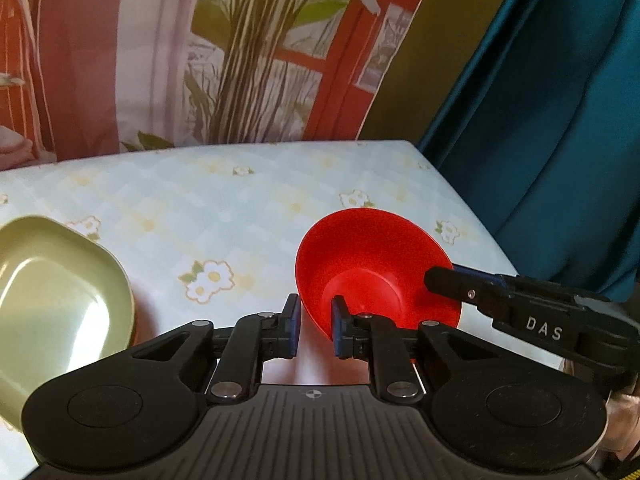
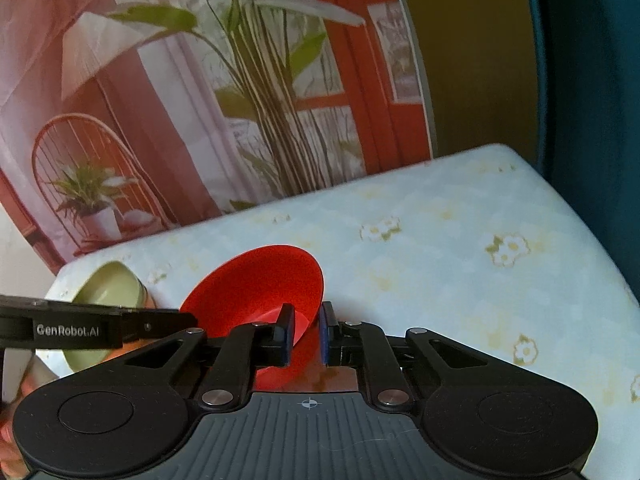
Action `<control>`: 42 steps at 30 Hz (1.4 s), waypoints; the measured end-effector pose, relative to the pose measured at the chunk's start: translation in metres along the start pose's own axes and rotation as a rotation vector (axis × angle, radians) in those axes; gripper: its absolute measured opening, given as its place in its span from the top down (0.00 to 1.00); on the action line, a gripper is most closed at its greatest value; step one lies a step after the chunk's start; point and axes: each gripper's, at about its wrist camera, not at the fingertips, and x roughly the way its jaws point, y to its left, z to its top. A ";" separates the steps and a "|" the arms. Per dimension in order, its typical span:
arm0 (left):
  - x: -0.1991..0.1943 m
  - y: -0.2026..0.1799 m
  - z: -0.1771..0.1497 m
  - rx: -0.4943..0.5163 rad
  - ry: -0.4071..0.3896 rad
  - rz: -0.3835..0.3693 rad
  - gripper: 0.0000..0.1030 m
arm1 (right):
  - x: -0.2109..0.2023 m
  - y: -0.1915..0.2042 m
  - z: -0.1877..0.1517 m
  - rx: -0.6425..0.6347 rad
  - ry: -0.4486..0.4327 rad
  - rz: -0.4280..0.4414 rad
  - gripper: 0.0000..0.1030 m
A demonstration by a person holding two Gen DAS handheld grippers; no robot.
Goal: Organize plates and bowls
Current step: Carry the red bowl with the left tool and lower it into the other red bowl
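The red bowl [image 1: 376, 268] is being held tilted above the desk [image 1: 248, 216] near its right side, its rim apparently pinched by both the left tongs [image 1: 316, 326] and the right tongs [image 2: 305, 334], and nesting into the green dish [image 1: 52, 304] on the left is being called for next.

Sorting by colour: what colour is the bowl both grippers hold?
Red bowl, clearest in the left wrist view.

We look from left wrist, low over table [image 1: 248, 200], facing printed backdrop [image 1: 240, 60]; red bowl [image 1: 372, 264] close, centre right. Right wrist view faces same backdrop [image 2: 200, 100], nearer bowl [image 2: 260, 284], lower centre. Both share bowl, green dish [image 1: 60, 304] [image 2: 108, 288], table [image 2: 460, 260], each other's gripper.
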 end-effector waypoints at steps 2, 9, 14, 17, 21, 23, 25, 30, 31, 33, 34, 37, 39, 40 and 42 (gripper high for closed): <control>-0.007 -0.001 0.000 0.001 -0.014 -0.002 0.84 | -0.003 0.004 0.005 -0.005 -0.010 0.001 0.89; -0.030 0.002 -0.004 -0.002 -0.059 -0.022 0.84 | -0.017 0.020 0.015 -0.019 -0.039 0.013 0.89; -0.043 0.006 -0.012 -0.007 -0.072 -0.023 0.84 | -0.025 0.033 0.014 -0.034 -0.042 0.020 0.89; -0.051 0.009 -0.016 -0.015 -0.080 -0.023 0.84 | -0.029 0.041 0.013 -0.045 -0.042 0.023 0.89; -0.060 0.011 -0.022 -0.018 -0.083 -0.021 0.84 | -0.033 0.050 0.009 -0.052 -0.038 0.027 0.89; -0.064 0.012 -0.027 -0.017 -0.083 -0.018 0.83 | -0.036 0.054 0.006 -0.055 -0.036 0.029 0.89; -0.070 0.013 -0.032 -0.019 -0.086 -0.018 0.83 | -0.040 0.057 0.002 -0.057 -0.032 0.031 0.89; -0.080 0.012 -0.044 -0.016 -0.089 -0.019 0.83 | -0.049 0.061 -0.009 -0.062 -0.018 0.033 0.89; -0.082 0.011 -0.046 -0.015 -0.089 -0.020 0.84 | -0.051 0.061 -0.012 -0.063 -0.016 0.033 0.89; -0.085 0.009 -0.049 -0.014 -0.089 -0.023 0.83 | -0.055 0.062 -0.016 -0.067 -0.010 0.033 0.89; -0.087 0.008 -0.051 -0.013 -0.089 -0.024 0.84 | -0.057 0.062 -0.018 -0.069 -0.007 0.033 0.89; -0.091 0.005 -0.057 -0.010 -0.090 -0.027 0.84 | -0.064 0.062 -0.025 -0.076 0.001 0.033 0.89; -0.094 0.002 -0.060 -0.009 -0.090 -0.030 0.84 | -0.068 0.062 -0.029 -0.080 0.006 0.032 0.89; -0.095 0.001 -0.062 -0.009 -0.090 -0.032 0.84 | -0.070 0.062 -0.031 -0.083 0.009 0.031 0.89; -0.097 -0.001 -0.067 -0.009 -0.086 -0.036 0.84 | -0.073 0.061 -0.035 -0.089 0.016 0.030 0.89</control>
